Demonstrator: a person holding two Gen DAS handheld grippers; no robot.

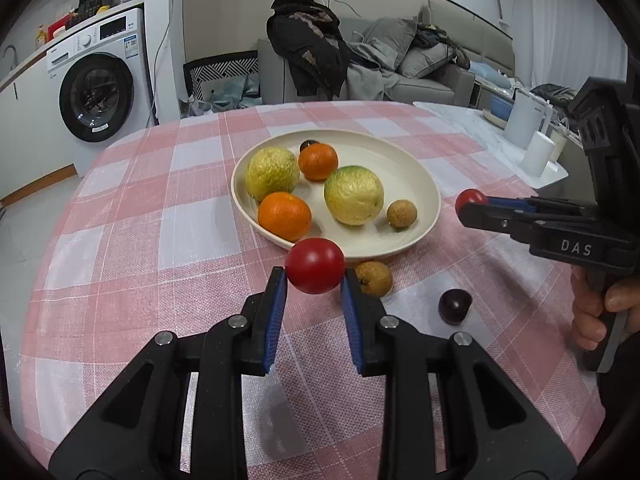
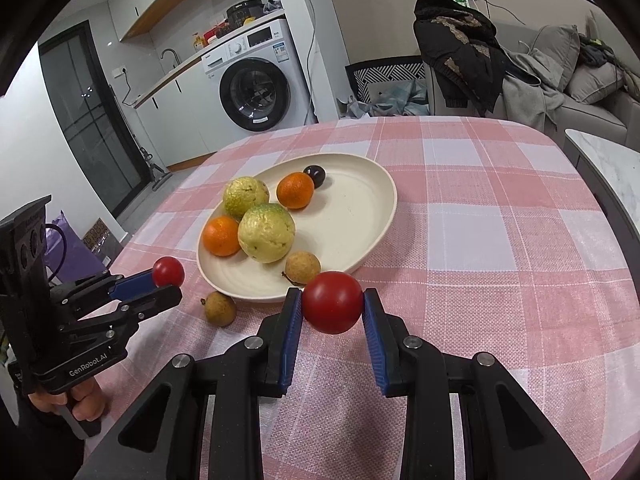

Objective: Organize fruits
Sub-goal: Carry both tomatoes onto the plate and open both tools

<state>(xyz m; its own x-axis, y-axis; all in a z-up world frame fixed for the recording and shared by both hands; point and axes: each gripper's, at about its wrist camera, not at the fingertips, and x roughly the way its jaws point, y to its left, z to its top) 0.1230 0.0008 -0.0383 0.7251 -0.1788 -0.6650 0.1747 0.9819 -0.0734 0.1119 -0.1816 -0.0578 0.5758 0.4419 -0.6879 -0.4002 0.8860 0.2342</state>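
A cream plate (image 1: 416,184) (image 2: 360,200) on the pink checked tablecloth holds two yellow-green guavas (image 1: 353,195), two oranges (image 1: 285,216), a brown longan (image 1: 401,213) and a dark plum (image 2: 314,176). My left gripper (image 1: 315,280) is shut on a red tomato (image 1: 315,266) just above the plate's near rim; it also shows in the right wrist view (image 2: 168,280). My right gripper (image 2: 332,312) is shut on another red tomato (image 2: 332,307) near the plate's right edge; it shows in the left wrist view (image 1: 472,204). A longan (image 1: 374,278) (image 2: 219,308) and a dark plum (image 1: 454,306) lie on the cloth.
A washing machine (image 1: 100,96) stands at the back left. A sofa with clothes (image 1: 400,60) is behind the table. A white tray with cups and a kettle (image 1: 536,144) sits on a side table at the right.
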